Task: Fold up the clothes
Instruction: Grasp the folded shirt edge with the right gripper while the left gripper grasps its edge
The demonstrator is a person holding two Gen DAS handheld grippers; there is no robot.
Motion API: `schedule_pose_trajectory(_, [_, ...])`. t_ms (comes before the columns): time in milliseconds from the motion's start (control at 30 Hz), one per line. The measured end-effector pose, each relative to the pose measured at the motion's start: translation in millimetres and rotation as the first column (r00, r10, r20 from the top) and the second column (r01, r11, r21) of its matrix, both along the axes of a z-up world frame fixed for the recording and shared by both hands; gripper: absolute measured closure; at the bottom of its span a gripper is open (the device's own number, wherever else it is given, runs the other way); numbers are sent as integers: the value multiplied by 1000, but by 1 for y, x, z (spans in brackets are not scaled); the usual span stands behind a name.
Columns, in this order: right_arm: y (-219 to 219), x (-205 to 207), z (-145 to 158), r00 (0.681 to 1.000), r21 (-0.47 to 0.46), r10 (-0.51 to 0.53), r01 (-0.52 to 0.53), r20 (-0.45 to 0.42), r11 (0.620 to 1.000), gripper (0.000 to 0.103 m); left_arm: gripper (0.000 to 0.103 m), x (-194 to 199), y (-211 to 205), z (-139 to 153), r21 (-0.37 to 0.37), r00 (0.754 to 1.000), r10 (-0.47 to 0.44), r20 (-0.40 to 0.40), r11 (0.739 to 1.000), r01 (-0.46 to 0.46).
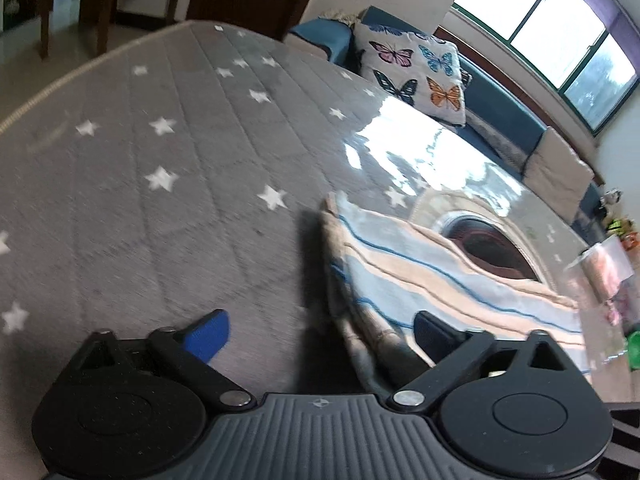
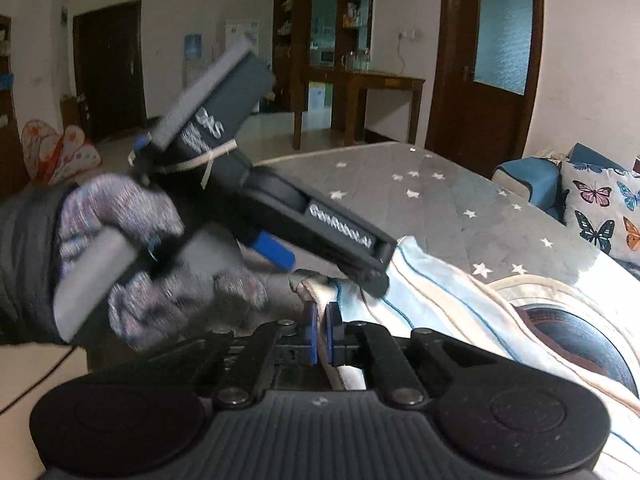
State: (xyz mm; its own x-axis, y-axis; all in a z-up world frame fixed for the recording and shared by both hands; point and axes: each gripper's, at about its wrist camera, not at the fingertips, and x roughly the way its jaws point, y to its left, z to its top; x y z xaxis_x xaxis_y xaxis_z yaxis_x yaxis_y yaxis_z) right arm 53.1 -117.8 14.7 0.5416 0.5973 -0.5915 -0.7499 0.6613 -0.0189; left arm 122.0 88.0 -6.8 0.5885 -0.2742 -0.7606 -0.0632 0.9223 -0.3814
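Two grippers work over a grey, star-printed mattress [image 1: 160,152]. The striped garment [image 1: 420,280], in pale blue and beige bands with thin blue lines, lies at the lower right of the left wrist view, its bunched edge rising toward the middle of the frame. The left gripper [image 1: 320,336] has its fingers spread wide; one blue pad [image 1: 210,334] hangs over bare mattress and the other dark finger sits over the cloth, neither pinching it. In the right wrist view, the right gripper [image 2: 320,334] has its blue pads pressed together on a beige corner of the garment at lower centre. A gloved hand [image 2: 132,248] at the left of that frame carries the left gripper. A butterfly cushion [image 1: 416,72] sits at upper right.
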Motion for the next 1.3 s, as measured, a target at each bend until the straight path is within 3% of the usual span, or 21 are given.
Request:
schedule_pose_trajectory(100, [-9,-2,4,1000,22,0,0,-2,1000,100,26,4,0,0,-34,1000,-3,4,999,3])
schedule_pose_trajectory(133, [-11,-3,5,1000,29,2,-2,-5,1000,100,35,5,0,-1,-49,1000,-4,7,999,4])
schedule_pose_trajectory(167, [-11,-4,6,1000,35,6,-6,-11,999,100,52,5,0,-1,-58,1000,-6,9,998,7])
schedule_pose_trajectory(233, [-14,-8,6,1000,43,14,-13,-14,999,100,72,6,1,-5,-84,1000,-20,3,996,20])
schedule_pose_trajectory(333, [-17,-15,6,999,52,30,-29,-26,998,100,85,5,-1,-8,-76,1000,-24,8,997,25])
schedule_pose_trajectory(500, [-41,-17,3,999,69,-21,24,-35,997,93,87,5,0,-7,-72,1000,-25,16,997,26])
schedule_pose_trajectory(633, [-76,4,-7,984,27,-177,178,-35,984,90,87,3,-2,-7,-64,999,-26,19,998,28])
schedule_pose_trajectory(800, [-139,50,-36,911,-42,-406,404,-71,914,87,87,5,-5,-8,-55,999,-27,18,998,28])
schedule_pose_trajectory(933, [-182,69,-56,844,-68,-530,526,-84,848,87,87,6,-6,-7,-47,999,-31,16,998,31])
schedule_pose_trajectory(1300, [-243,80,-62,739,-45,-670,668,-77,743,84,87,10,-8,-7,-18,999,-40,13,999,40])
